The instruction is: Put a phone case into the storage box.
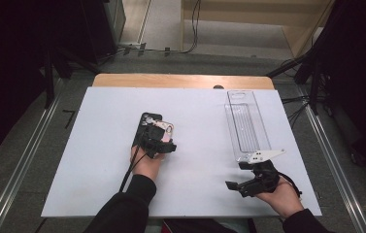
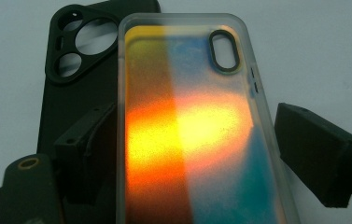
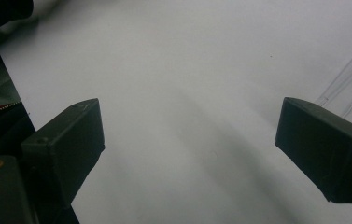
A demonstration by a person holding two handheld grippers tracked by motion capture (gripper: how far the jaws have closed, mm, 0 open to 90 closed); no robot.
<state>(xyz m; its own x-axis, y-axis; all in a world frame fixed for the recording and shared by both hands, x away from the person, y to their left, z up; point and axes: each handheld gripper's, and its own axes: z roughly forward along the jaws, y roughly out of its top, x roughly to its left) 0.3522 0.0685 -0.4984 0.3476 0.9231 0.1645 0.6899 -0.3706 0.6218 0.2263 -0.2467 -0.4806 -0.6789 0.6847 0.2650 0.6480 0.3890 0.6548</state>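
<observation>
Mid-frame on the white tabletop [image 1: 98, 145], the left gripper [image 2: 183, 140] straddles a colourful phone case [image 2: 187, 130] lying partly over a black case [image 2: 71, 70], jaws wide, apparently not yet clamped. The right gripper [image 3: 187, 144] waits open (nothing between its jaws) beside the clear tray [image 1: 246, 124]; both cases appear still to be moved.

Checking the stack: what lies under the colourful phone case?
A black phone case lies under the colourful phone case, its camera cut-outs showing at the upper left; the overlapped rest of it is hidden.
</observation>
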